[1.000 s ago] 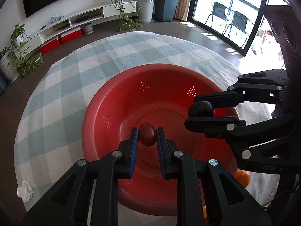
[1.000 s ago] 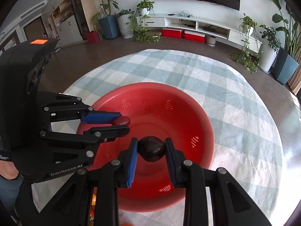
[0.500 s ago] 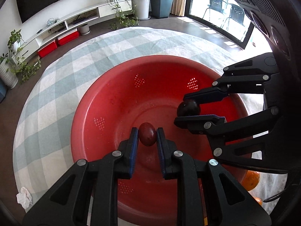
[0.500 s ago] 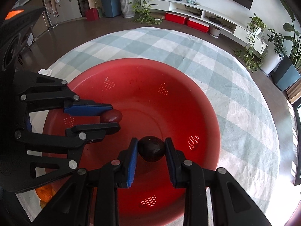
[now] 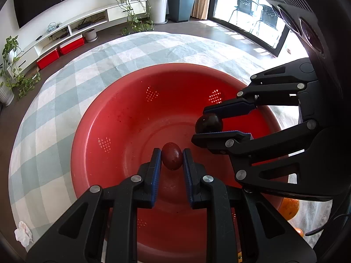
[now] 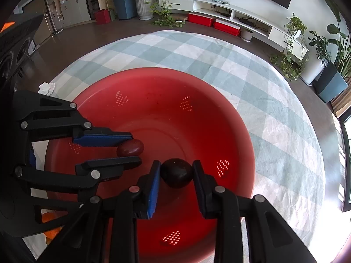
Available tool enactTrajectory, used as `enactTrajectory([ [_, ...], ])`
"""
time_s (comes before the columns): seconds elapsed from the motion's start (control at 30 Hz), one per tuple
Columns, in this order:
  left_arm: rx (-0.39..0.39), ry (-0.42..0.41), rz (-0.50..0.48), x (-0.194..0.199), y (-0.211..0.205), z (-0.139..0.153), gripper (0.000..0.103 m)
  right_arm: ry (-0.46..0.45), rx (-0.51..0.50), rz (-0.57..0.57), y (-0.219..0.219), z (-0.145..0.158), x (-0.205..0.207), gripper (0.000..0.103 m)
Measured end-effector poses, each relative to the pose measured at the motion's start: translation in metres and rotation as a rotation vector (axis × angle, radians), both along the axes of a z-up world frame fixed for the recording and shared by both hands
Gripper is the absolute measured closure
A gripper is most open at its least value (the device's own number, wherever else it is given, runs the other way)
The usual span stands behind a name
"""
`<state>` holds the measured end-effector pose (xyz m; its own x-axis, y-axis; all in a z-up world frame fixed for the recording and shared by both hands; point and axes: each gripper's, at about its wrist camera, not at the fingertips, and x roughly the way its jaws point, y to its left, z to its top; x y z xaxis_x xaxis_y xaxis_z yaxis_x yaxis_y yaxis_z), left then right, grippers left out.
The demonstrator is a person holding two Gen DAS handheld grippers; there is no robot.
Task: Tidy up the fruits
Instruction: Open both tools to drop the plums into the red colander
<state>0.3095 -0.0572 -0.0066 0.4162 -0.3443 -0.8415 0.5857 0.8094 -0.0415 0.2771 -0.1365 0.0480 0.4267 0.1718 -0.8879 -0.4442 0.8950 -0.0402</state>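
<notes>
Jaws are gripping fruit over the red basin [image 5: 114, 118] — your left gripper [image 5: 171, 160] clamping a reddish fruit [image 5: 172, 156], your right gripper [image 6: 176, 173] a dark one [image 6: 176, 173].

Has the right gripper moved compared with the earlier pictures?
Yes. In the left wrist view, the right gripper with its dark fruit went from the red bowl rim down inside.

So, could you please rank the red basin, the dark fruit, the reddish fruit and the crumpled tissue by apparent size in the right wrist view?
1. red basin
2. dark fruit, though it sits nearest the camera
3. reddish fruit and crumpled tissue: too alike to rank, and the tissue lies farther off
</notes>
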Motion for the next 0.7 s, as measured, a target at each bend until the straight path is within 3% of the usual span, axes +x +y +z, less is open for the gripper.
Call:
enactTrajectory([
  [0.7, -0.008, -0.006, -0.021, -0.0033, 0.0000, -0.0001, 0.084, 0.006, -0.017, -0.006, 0.0007, 0.0020, -0.0026, 0.069],
])
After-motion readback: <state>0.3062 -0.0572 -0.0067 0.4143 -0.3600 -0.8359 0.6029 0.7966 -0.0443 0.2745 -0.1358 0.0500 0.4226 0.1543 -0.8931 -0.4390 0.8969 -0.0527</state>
